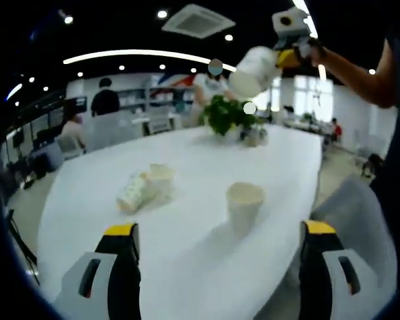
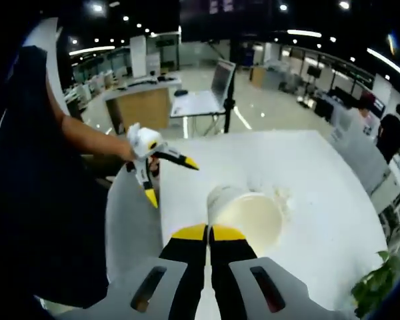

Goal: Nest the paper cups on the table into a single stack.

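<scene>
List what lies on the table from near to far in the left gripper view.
Upright cup → lying cup stack → plant at the far end. Above the plant, off the table, the right tool holds a cup in the air.

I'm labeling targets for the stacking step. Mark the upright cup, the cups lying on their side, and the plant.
Upright cup (image 1: 244, 205): left gripper view, side wall.
Tipped cups (image 1: 143, 189): left gripper view, middle of the pair.
Plant (image 1: 223, 113): left gripper view, leaves.
</scene>
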A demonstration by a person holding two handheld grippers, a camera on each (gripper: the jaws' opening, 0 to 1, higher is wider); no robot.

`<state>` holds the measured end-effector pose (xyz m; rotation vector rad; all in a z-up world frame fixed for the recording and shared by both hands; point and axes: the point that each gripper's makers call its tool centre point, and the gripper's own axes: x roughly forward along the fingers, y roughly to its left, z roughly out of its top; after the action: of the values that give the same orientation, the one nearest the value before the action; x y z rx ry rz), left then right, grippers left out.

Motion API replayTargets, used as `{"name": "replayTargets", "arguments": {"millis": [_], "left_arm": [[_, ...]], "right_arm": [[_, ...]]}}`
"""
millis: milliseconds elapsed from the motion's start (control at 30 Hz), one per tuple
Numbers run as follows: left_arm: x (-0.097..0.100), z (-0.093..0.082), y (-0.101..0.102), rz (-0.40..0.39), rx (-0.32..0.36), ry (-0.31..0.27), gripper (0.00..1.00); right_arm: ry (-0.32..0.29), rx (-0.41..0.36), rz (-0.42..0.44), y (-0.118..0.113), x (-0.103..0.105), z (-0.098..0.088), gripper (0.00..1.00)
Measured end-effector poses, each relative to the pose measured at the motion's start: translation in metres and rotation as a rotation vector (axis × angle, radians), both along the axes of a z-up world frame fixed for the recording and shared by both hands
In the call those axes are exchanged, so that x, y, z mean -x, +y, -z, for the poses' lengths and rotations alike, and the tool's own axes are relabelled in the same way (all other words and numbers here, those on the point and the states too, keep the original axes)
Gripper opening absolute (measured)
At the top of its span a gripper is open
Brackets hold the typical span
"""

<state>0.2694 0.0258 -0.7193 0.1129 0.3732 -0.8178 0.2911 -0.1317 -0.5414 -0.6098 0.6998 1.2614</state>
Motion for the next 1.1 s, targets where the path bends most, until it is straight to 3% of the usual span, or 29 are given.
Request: {"name": "replayTargets", "arguments": {"millis": [300,600,833,1100], "left_arm": [[0.001,0.005,0.004,-0.022,-0.016,-0.017,0.98],[0.011,0.025,-0.003,0.016,-0.062,0.062,0.98],[0.012,0.027,-0.003,0.022,-0.055,0.081,0.98],[0.010,0.020,-0.004,0.019,-0.014,0.055,0.98]], "right_arm": [[0.012,0.217,-0.070,0.011,0.000,0.000,0.00],[0.028,0.418,-0.121,0.009,-0.001,0.013,0.00],[0.033,0.463,-0.124,0.006,-0.003,0.022,0.00],[0.036,0.465,-0.122,0.008,-0.003,0.023,0.00]]}}
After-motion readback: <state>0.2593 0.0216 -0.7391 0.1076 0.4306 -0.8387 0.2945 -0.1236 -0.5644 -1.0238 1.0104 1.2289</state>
